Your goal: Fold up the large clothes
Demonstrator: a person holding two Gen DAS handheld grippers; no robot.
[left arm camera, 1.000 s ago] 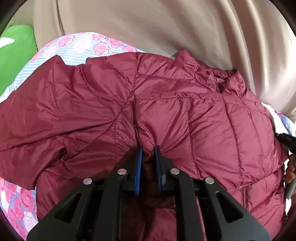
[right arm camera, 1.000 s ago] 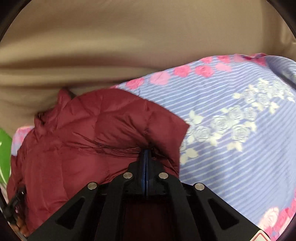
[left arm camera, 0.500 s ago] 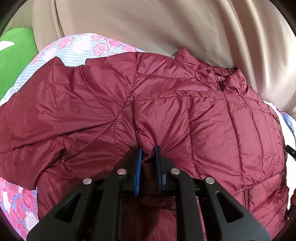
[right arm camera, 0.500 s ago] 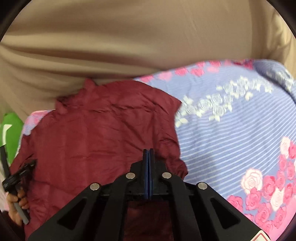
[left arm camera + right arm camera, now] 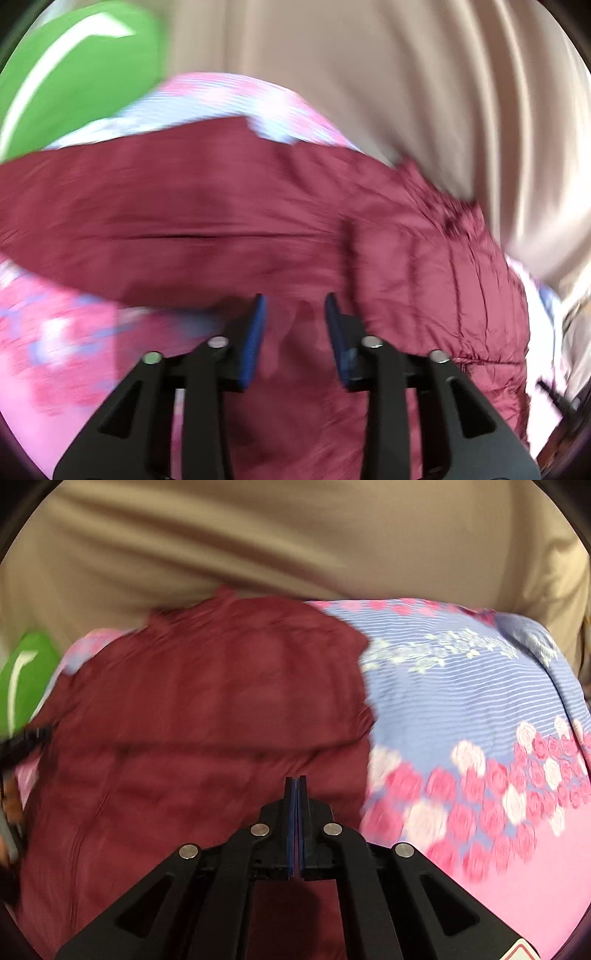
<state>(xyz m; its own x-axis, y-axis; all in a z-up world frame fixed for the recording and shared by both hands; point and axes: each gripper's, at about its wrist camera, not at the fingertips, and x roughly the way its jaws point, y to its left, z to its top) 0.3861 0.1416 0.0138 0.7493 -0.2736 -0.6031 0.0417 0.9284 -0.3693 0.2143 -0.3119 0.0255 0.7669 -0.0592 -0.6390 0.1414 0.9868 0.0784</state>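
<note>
A maroon quilted jacket (image 5: 258, 221) lies spread on a floral bedsheet (image 5: 55, 350), collar toward the far right of the left wrist view. My left gripper (image 5: 295, 301) hovers over the jacket's near edge. Its jaws are opening, and the blue pads stand apart with loose fabric below them, not pinched. The picture is blurred by motion. In the right wrist view the jacket (image 5: 203, 720) fills the left half. My right gripper (image 5: 296, 779) is shut above the jacket's near part, with nothing visible between its pads. A hand holding the left gripper (image 5: 22, 742) shows at the left edge.
A green pillow (image 5: 74, 74) lies at the far left of the bed. A beige curtain (image 5: 258, 535) hangs behind the bed. The striped and rose-patterned bedsheet (image 5: 461, 701) stretches out to the right of the jacket.
The left jaws have parted and let go of the pinched jacket fold, and that view has swung left. The right gripper, still shut, has drawn back over the jacket.
</note>
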